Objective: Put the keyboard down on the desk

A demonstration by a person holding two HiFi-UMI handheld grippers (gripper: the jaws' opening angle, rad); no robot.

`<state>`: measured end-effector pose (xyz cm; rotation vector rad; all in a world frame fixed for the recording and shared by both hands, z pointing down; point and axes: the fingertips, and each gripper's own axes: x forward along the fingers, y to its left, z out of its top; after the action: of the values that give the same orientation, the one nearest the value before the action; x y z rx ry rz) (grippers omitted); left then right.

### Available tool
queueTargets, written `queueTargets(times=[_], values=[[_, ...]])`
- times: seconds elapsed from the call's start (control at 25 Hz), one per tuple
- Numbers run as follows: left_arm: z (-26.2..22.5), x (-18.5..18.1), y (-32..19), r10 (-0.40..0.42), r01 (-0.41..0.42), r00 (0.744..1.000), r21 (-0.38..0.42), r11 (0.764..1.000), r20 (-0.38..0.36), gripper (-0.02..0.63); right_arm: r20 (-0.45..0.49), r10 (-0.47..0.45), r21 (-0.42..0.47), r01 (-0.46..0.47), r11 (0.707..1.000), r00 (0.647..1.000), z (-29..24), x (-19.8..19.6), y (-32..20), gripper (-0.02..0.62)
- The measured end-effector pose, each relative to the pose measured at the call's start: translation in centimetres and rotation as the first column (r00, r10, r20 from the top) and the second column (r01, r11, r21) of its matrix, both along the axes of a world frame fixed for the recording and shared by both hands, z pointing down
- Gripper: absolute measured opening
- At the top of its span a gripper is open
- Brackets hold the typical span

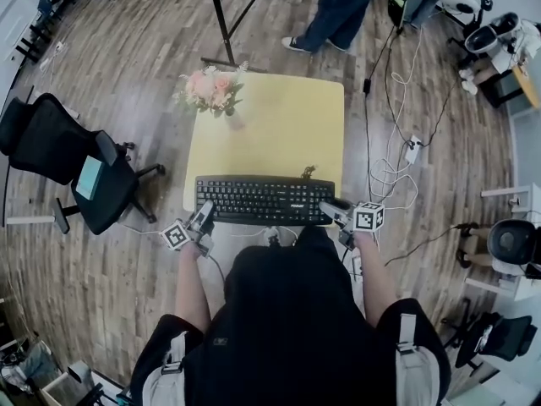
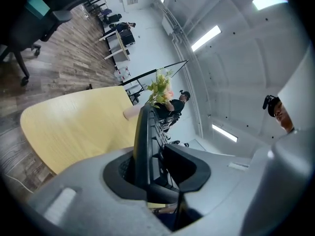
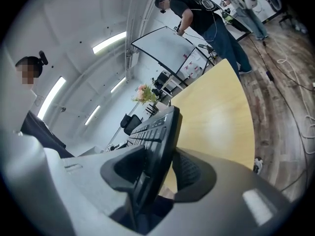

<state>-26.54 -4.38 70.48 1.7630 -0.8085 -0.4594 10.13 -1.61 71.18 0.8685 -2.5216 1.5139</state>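
Observation:
A black keyboard stretches across the near edge of the yellow desk. My left gripper grips its left end and my right gripper its right end. In the left gripper view the keyboard stands edge-on between the jaws of the left gripper, over the desk. In the right gripper view the keyboard sits tilted between the jaws of the right gripper, leaning on the left one. Whether it rests on the desk I cannot tell.
A bunch of pink flowers lies at the desk's far left corner. A black office chair stands left of the desk. Cables trail on the wooden floor to the right. A person stands beyond the desk.

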Motion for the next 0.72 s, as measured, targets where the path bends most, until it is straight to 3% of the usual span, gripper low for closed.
queueTargets(times=[0.16,0.32,0.72], values=[[0.8,0.6,-0.9,-0.025,0.026,1.000,-0.035,0.999,0.011,0.103,0.014,-0.013,-0.034,0.013,0.999,1.000,0.8,0.3,-1.5,0.172],[2.0,0.4,-1.6,-0.015,0.023,0.992,-0.061,0.998,0.128,0.110,-0.008,-0.039,-0.075,0.039,0.996,0.999,1.4,1.1,-2.8,0.172],[4.9,2.0,-4.9,0.027,-0.009,0.981,-0.095,0.995,0.194,0.137,-0.049,-0.067,-0.153,0.059,0.987,0.997,5.2,2.3,-5.7,0.181]])
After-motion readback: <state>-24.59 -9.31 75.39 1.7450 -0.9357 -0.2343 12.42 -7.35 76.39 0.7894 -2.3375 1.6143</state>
